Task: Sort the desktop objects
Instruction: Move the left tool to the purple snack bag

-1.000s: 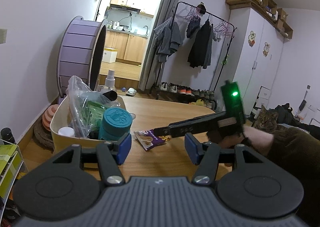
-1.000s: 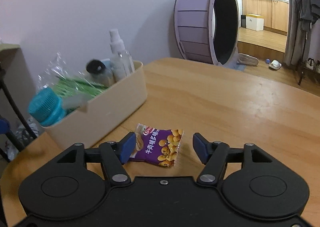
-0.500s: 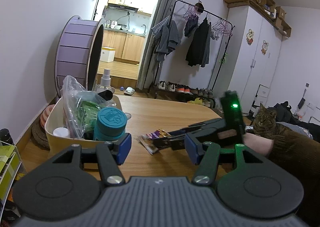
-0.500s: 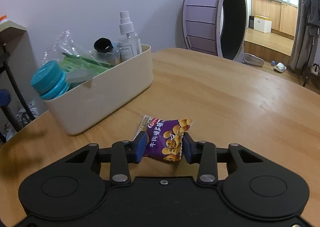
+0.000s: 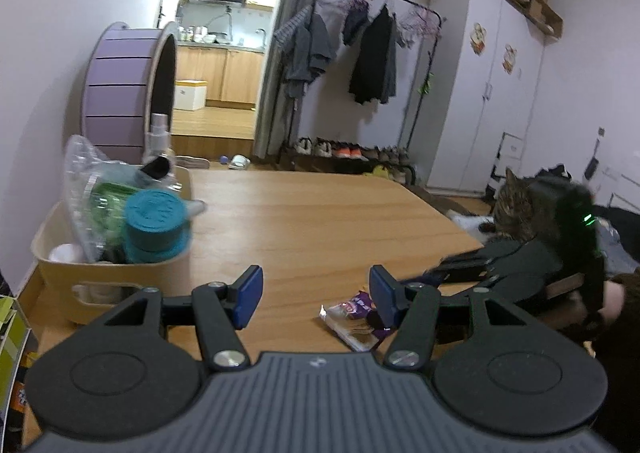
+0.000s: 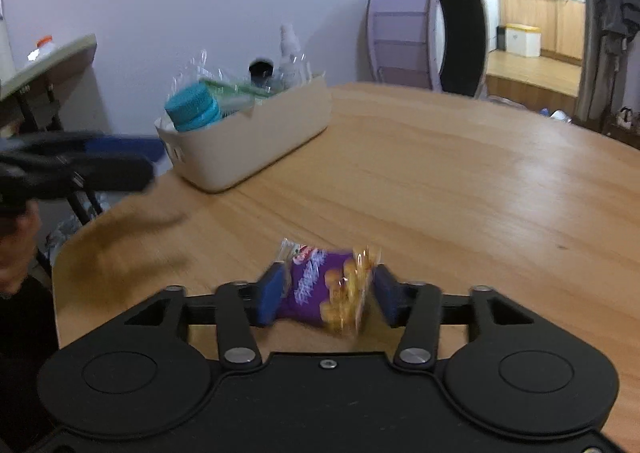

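Note:
A purple snack packet sits between the blue pads of my right gripper, which is shut on it and holds it just above the wooden table. The packet also shows in the left wrist view, partly behind my left gripper's right finger. My left gripper is open and empty over the table's near edge. A cream storage bin holds a teal-lidded jar, a plastic bag of green items and a spray bottle. The bin also shows in the left wrist view.
A purple cat wheel stands behind the table. A tabby cat sits off the table's right side. A clothes rack and white wardrobe stand farther back. A folding side table is left of the bin.
My right gripper closed on the snack packet, lifted it and drew back from the bin. My left gripper shifted, so the bin now lies farther left in its view.

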The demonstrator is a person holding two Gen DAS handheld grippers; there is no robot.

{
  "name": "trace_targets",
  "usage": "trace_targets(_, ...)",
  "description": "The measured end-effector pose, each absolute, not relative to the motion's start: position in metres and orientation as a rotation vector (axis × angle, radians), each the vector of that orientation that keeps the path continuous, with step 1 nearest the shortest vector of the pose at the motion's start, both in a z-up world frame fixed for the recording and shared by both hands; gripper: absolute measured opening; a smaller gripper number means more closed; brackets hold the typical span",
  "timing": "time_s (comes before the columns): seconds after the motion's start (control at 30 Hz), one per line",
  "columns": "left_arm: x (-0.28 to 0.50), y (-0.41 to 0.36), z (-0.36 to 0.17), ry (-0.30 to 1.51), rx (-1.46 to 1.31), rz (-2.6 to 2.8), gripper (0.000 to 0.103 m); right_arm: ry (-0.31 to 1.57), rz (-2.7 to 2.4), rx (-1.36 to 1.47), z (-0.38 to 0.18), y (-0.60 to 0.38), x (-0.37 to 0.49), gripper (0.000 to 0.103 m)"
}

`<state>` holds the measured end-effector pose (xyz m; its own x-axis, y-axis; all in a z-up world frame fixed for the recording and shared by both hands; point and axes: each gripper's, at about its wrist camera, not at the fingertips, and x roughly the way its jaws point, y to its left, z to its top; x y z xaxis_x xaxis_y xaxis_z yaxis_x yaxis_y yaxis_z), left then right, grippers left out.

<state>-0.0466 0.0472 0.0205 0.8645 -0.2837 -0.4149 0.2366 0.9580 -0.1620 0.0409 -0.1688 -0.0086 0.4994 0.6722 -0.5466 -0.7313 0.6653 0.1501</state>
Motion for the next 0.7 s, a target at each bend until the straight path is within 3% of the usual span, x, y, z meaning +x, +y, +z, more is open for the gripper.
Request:
trace_targets(0.13, -0.036, 0.033, 0.012, 0.485, -0.091, -0.292, 0.061, 0.588, 0.840, -0.071, -0.003, -0.191, 0.024, 0.067)
trace_targets(0.33, -0.021, 0.008, -0.002, 0.526, -0.030, -0.288, 0.068, 0.535, 0.822, 0.027, 0.003, -0.228, 0.015, 0.086)
trace_targets(0.7, 0.003, -0.010, -0.023, 0.637, -0.008, -0.258, 0.070, 0.491, 0.827, 0.109, -0.001, -0.252, 0.004, 0.096)
